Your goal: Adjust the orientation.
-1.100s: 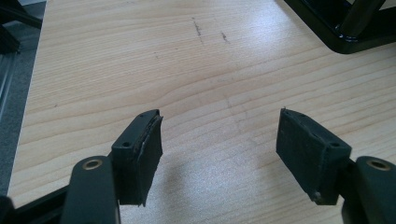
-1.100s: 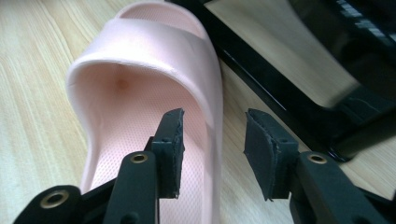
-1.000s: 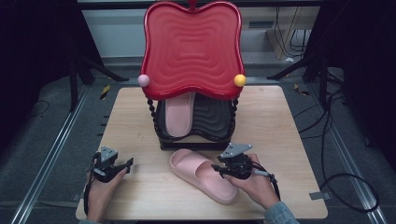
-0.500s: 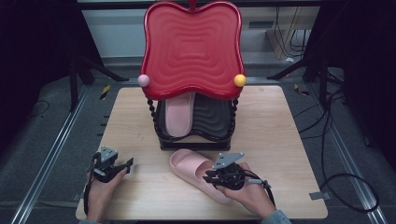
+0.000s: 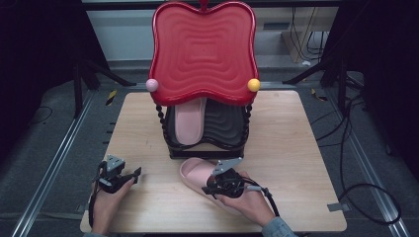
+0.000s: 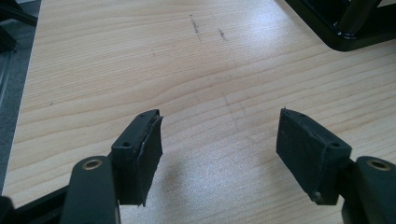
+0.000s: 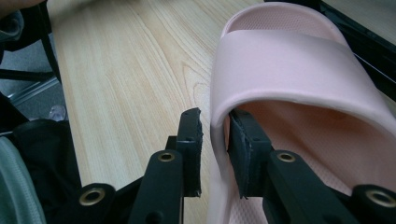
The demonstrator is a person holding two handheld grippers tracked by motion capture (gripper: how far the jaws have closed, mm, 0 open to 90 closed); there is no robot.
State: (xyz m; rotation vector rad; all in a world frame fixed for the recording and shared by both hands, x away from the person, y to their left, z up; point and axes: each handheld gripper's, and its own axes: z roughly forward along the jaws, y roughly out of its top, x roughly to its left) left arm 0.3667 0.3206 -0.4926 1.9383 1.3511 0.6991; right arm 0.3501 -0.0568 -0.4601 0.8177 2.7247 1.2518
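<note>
The wooden tabletop (image 5: 306, 148) carries a black rack (image 5: 207, 143) with a red wavy top (image 5: 205, 49) toward 12 o'clock; one pink slipper (image 5: 190, 121) lies on its shelf. A second pink slipper (image 7: 299, 74) lies at 6 o'clock, just in front of the rack; the right gripper (image 7: 214, 140) pinches its side wall. At 8 o'clock the left gripper (image 6: 219, 149) hangs wide apart, empty

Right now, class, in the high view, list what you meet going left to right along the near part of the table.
Left claw, open over bare table → pink slipper lying on the table → right claw at the slipper's side wall → the person's right hand behind it.
</note>
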